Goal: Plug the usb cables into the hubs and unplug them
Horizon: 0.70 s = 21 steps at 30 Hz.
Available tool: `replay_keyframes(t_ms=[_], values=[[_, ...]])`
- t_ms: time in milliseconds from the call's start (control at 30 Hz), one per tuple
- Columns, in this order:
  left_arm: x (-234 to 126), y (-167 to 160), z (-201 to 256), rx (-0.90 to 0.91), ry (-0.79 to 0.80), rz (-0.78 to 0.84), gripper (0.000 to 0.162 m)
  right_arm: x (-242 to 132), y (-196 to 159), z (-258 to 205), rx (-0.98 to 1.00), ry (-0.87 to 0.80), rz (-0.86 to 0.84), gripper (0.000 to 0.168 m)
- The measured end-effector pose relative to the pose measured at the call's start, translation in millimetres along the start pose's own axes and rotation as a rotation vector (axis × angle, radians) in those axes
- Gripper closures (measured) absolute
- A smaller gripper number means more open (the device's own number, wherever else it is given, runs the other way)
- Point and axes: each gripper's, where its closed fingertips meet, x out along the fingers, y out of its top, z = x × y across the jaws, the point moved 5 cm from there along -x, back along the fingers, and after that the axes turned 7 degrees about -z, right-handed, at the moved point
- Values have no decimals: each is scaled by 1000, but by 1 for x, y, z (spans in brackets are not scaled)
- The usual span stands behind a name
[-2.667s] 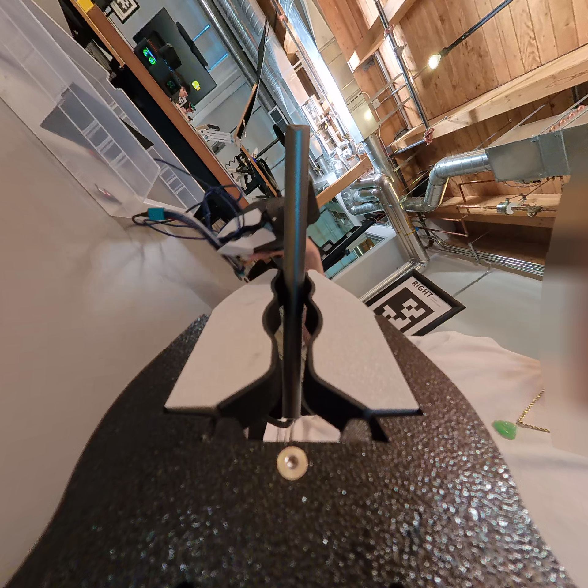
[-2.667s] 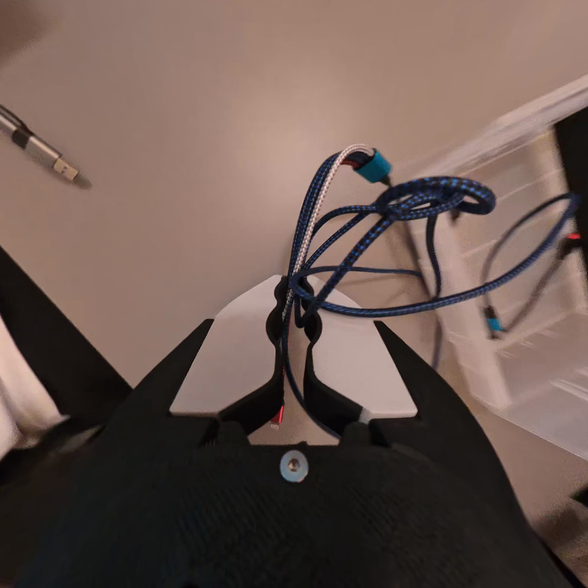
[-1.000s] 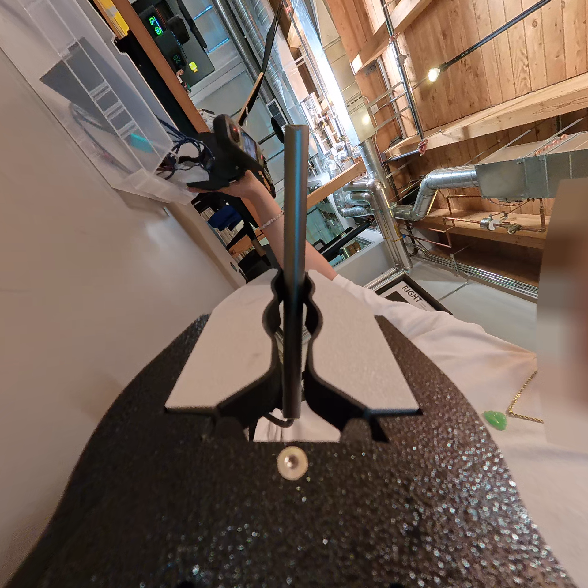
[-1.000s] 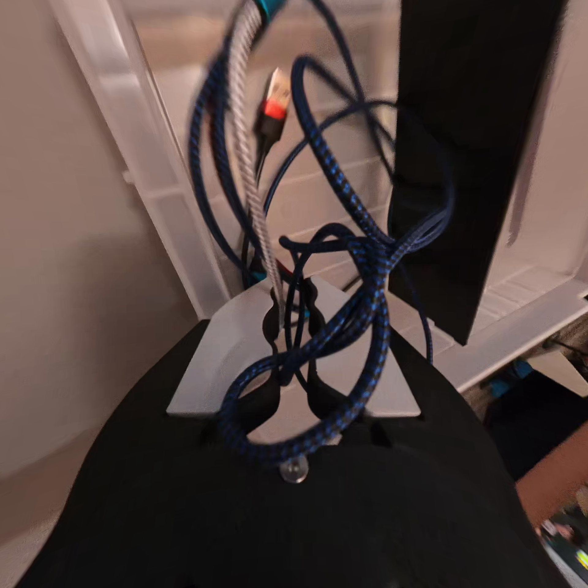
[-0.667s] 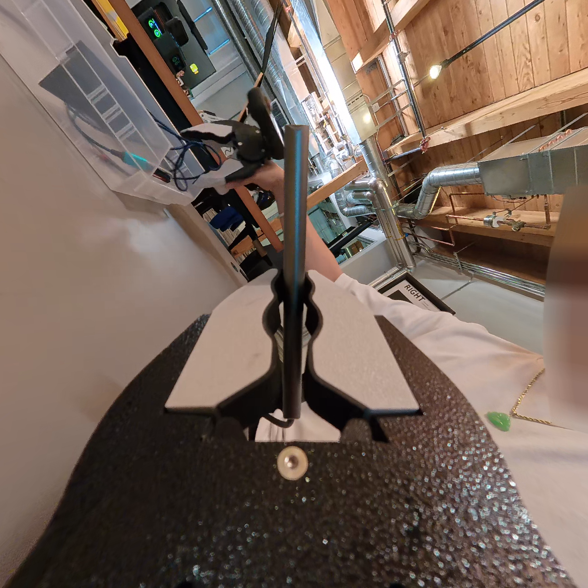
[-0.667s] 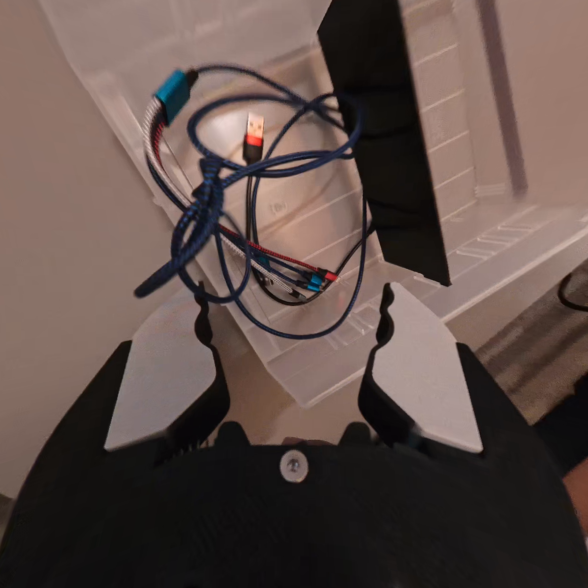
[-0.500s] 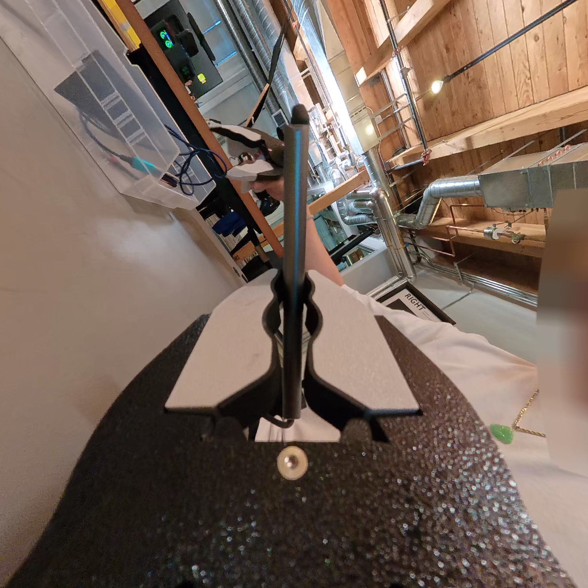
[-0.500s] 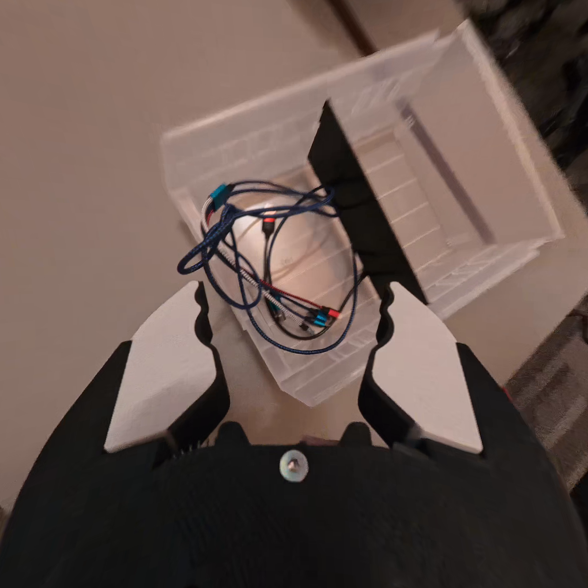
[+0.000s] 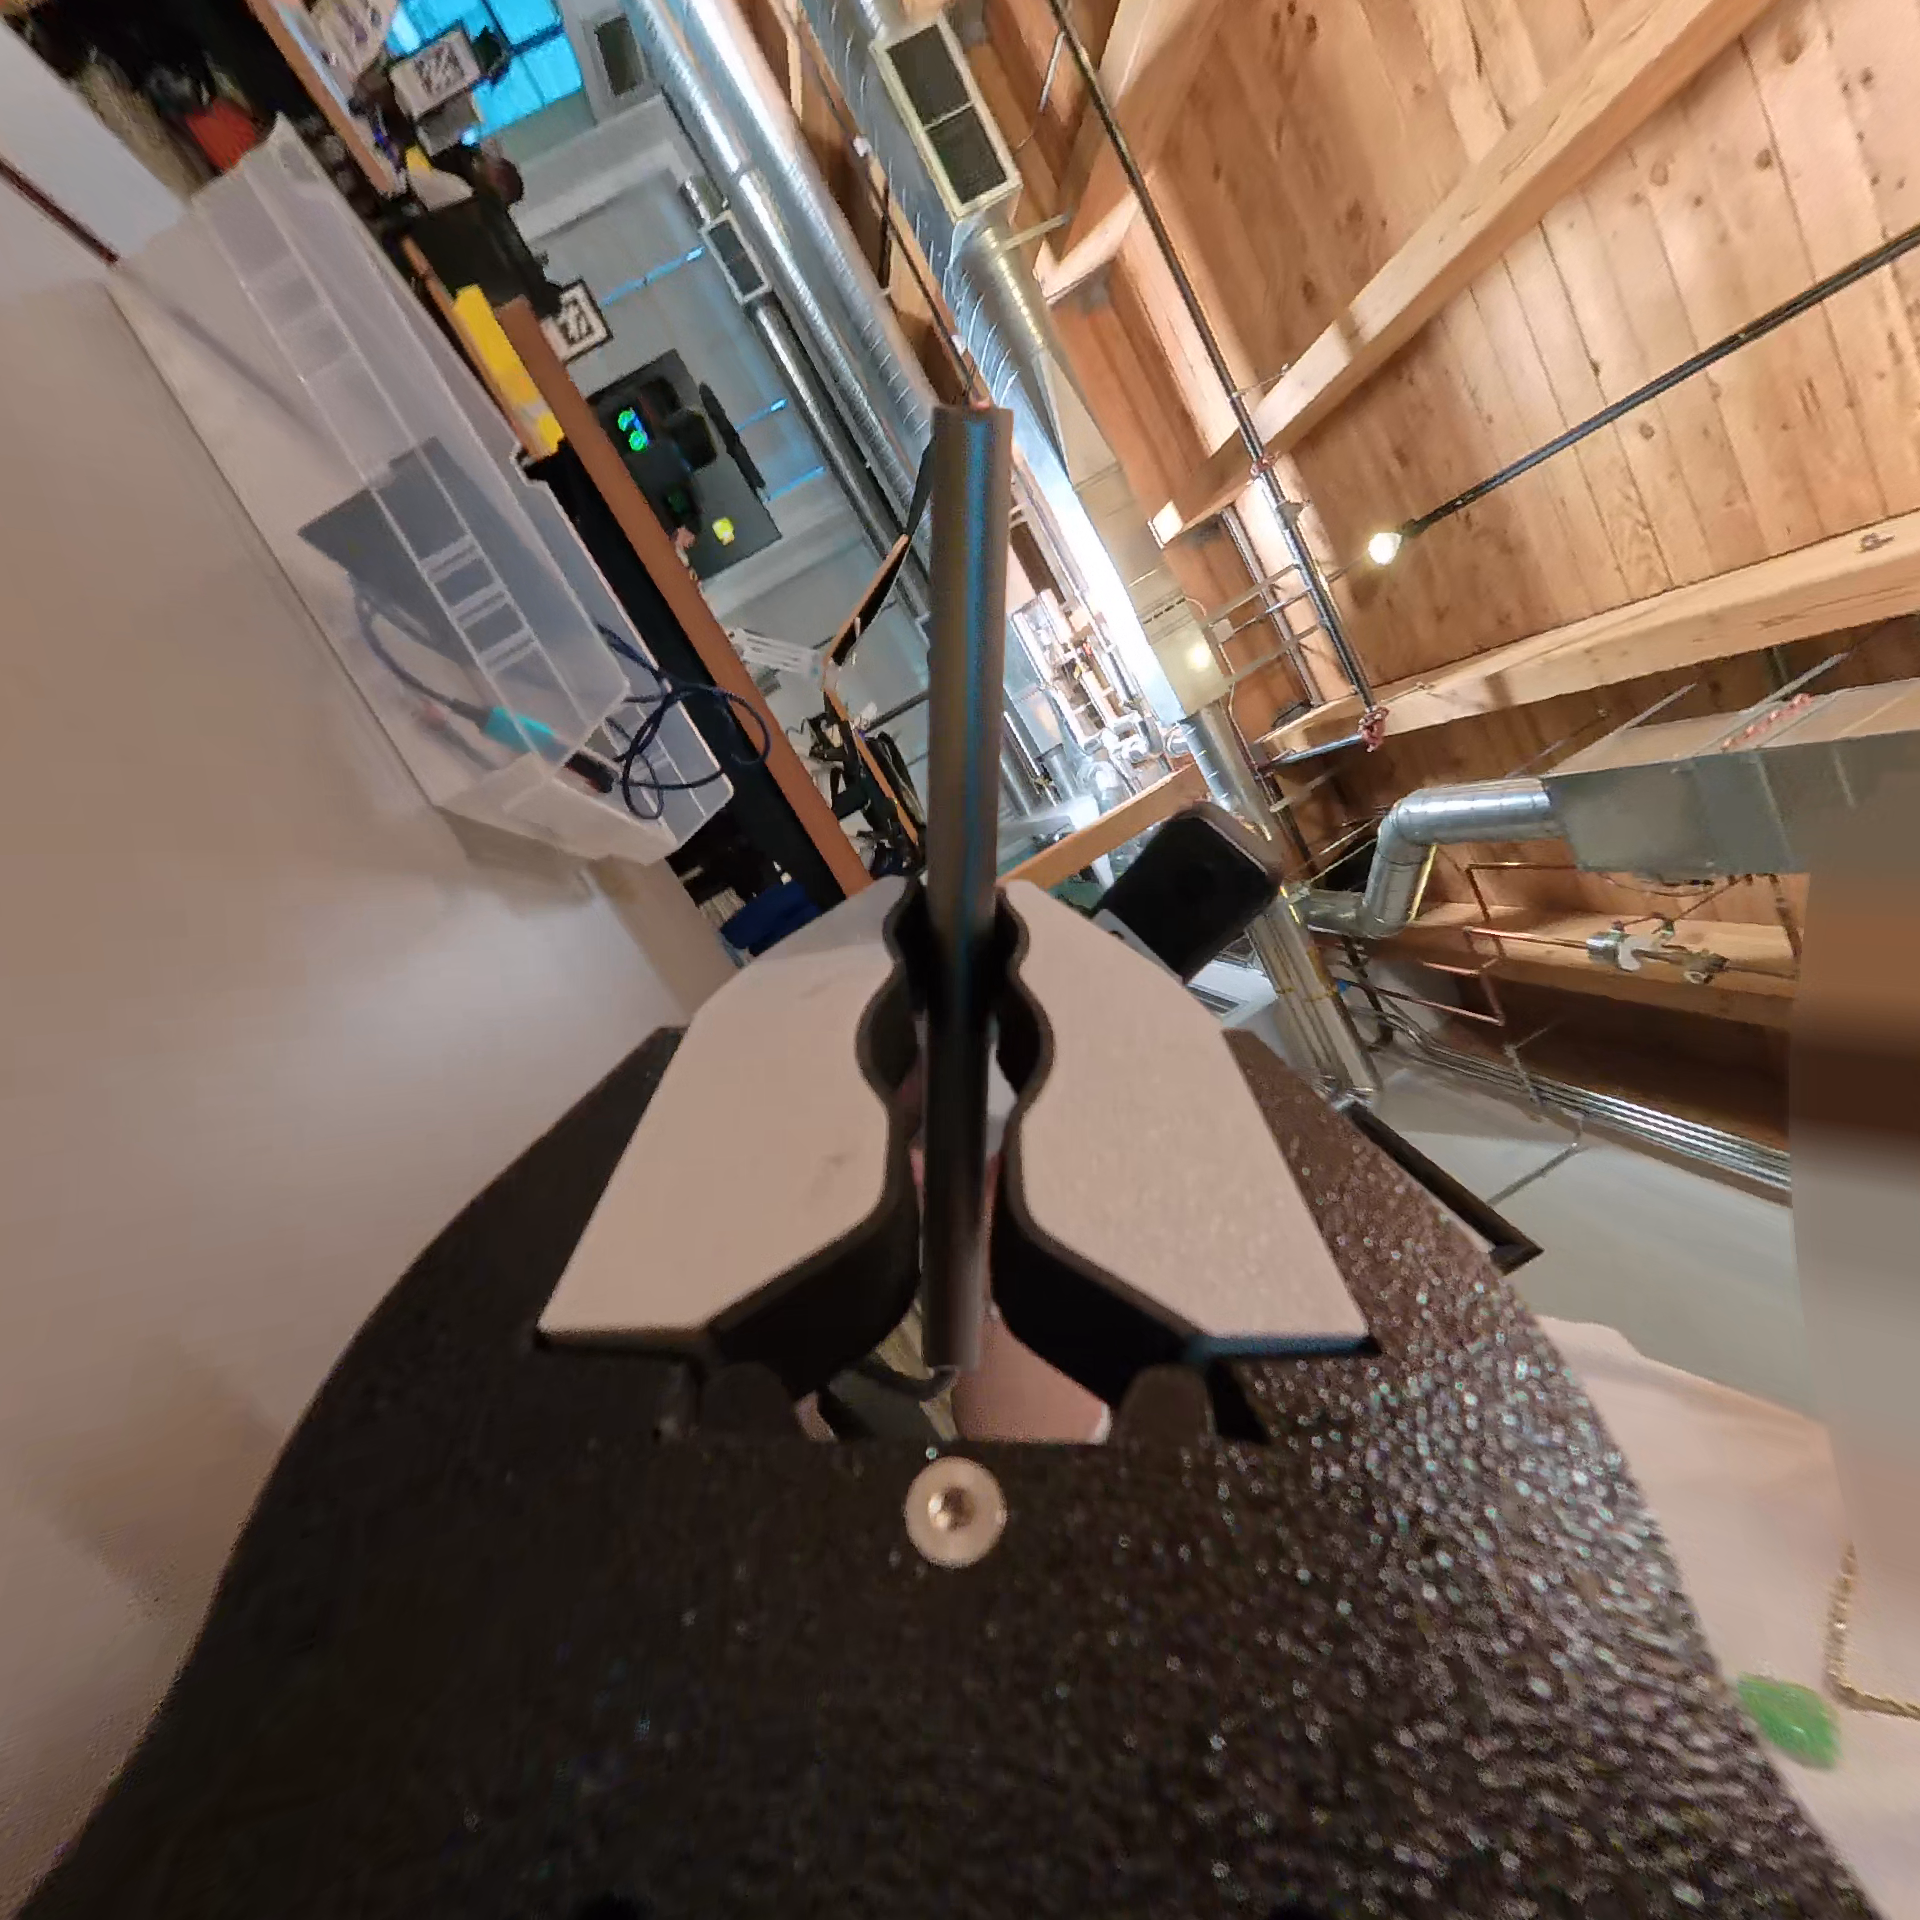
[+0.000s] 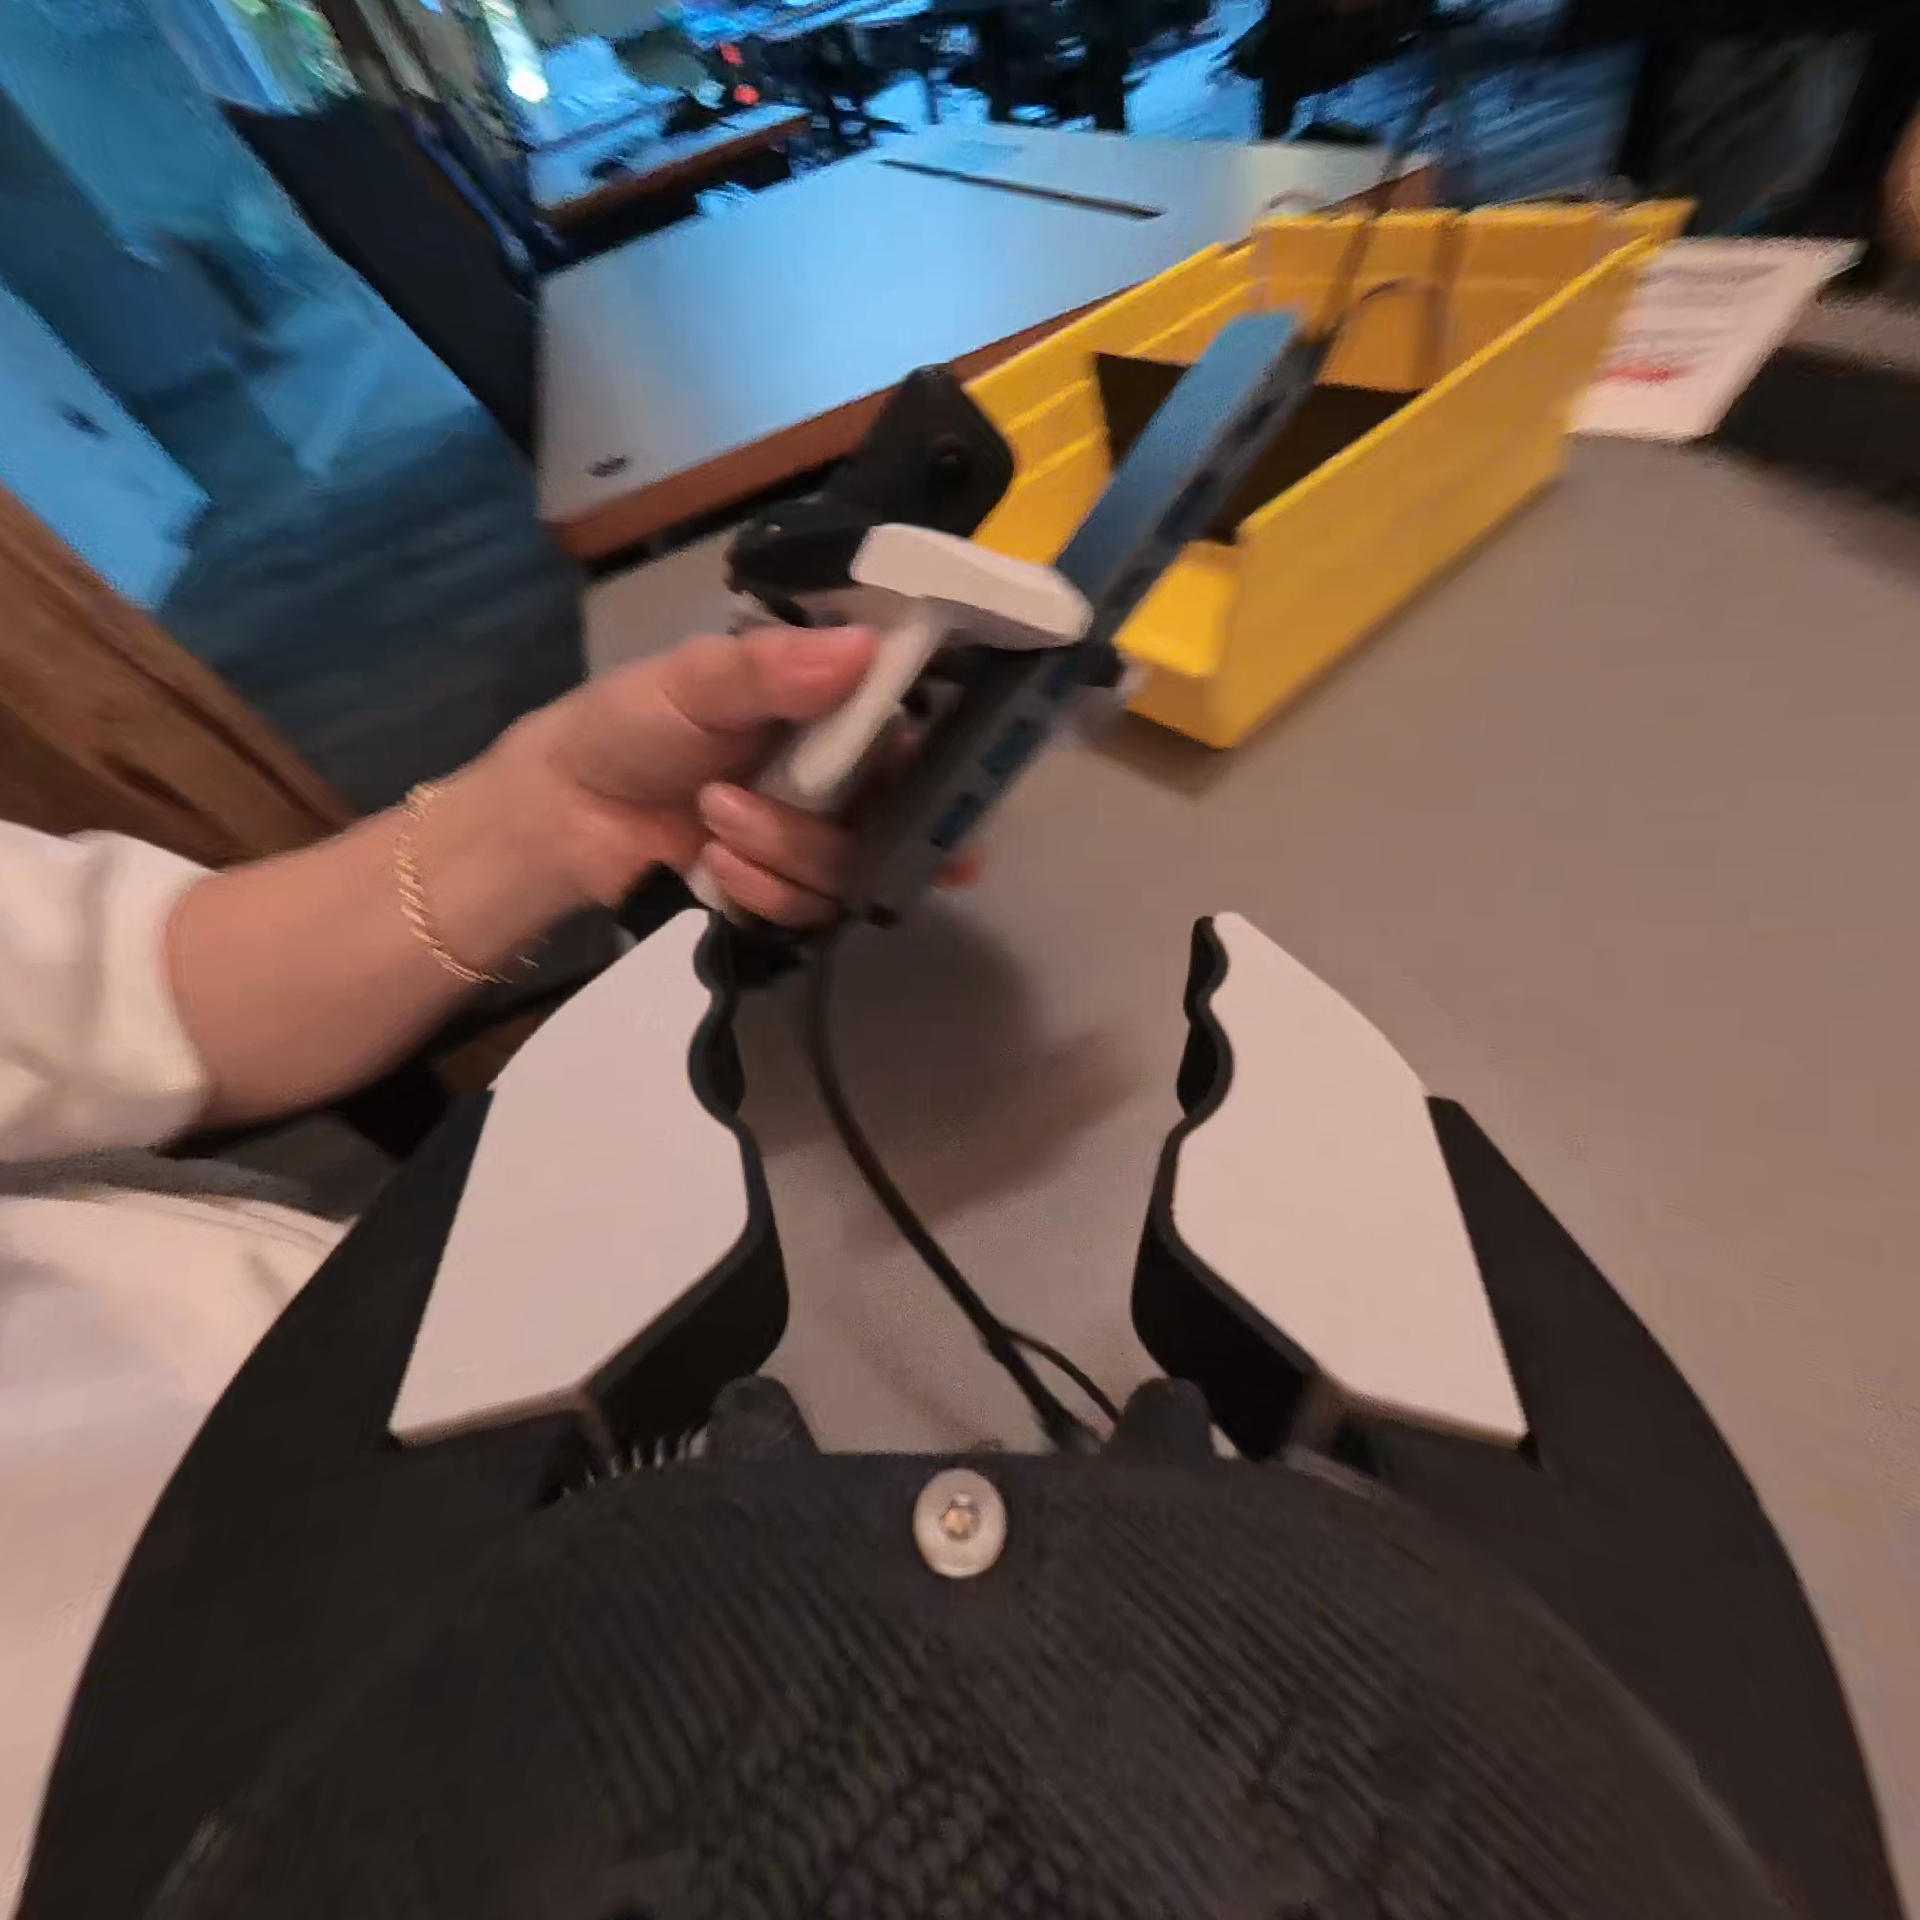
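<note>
My left gripper [image 9: 956,920] is shut on a slim dark grey usb hub [image 9: 964,727], seen edge-on and sticking out past the fingertips. In the right wrist view the same hub [image 10: 1164,520] shows blue ports along its side, held by the left gripper [image 10: 1081,639] in a person's hand [image 10: 644,769]. The hub's black lead [image 10: 883,1164] hangs down to the table. My right gripper [image 10: 956,966] is open and empty, just short of the hub. A bundle of blue braided usb cables [image 9: 665,743] lies in a clear bin [image 9: 416,540], partly hanging over its edge.
A yellow bin [image 10: 1351,582] stands on the grey table [image 10: 1507,935] behind the hub. The right gripper's black camera [image 9: 1195,883] shows close behind the left fingers. A white sleeve [image 10: 83,987] is at the left. Other tables stand farther back. There is about 6 cm between the tips of the two grippers.
My right gripper carried the cable bundle to the clear bin, opened and let it go, then swung round to face the hub. My left gripper stayed shut on the hub.
</note>
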Motion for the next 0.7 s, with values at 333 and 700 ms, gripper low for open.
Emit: replay_keyframes(t_ms=[333, 700], values=[[2, -3, 34, 199, -73, -49, 150, 37, 11, -13, 33, 182, -37, 147], [7, -8, 34, 383, 79, -143, 139, 6, 4, 3, -51, 133, -168, 157]])
